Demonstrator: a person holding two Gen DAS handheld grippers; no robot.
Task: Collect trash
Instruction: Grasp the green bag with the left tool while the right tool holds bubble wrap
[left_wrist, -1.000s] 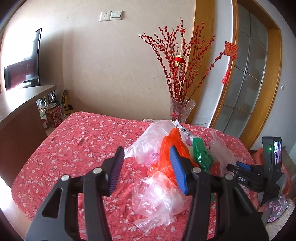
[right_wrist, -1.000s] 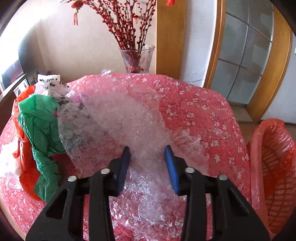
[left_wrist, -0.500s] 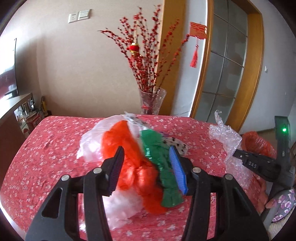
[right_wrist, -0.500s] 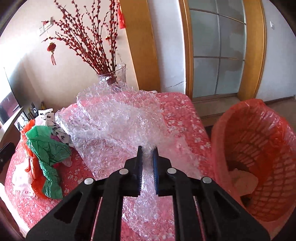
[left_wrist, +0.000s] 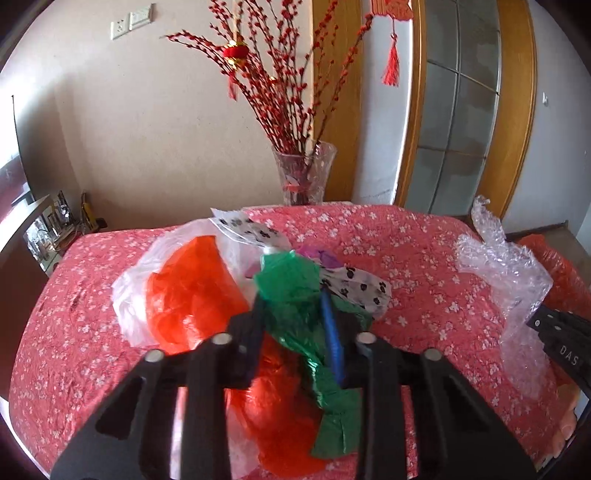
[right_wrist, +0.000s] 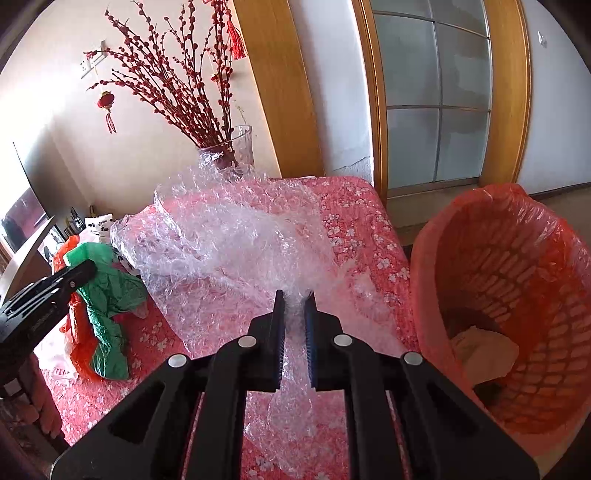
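A pile of plastic bags lies on the red flowered tablecloth (left_wrist: 406, 236): an orange bag (left_wrist: 192, 291), a green bag (left_wrist: 291, 284), a clear white bag (left_wrist: 125, 295) and a paw-print wrapper (left_wrist: 354, 288). My left gripper (left_wrist: 295, 314) is closed around the green bag, its fingers still some way apart with the bag bunched between them. My right gripper (right_wrist: 294, 306) is shut on a sheet of bubble wrap (right_wrist: 229, 236) and holds it lifted over the table's right part. The bubble wrap also shows in the left wrist view (left_wrist: 506, 273).
An orange mesh trash basket (right_wrist: 517, 295) lined with an orange bag stands off the table's right edge, with crumpled paper (right_wrist: 484, 347) inside. A glass vase (left_wrist: 303, 177) of red branches stands at the table's far edge. A dark cabinet (left_wrist: 22, 236) is at left.
My left gripper closed in on the green bag and the pile came nearer. My right gripper stayed shut on the bubble wrap and swung right, bringing the basket closer.
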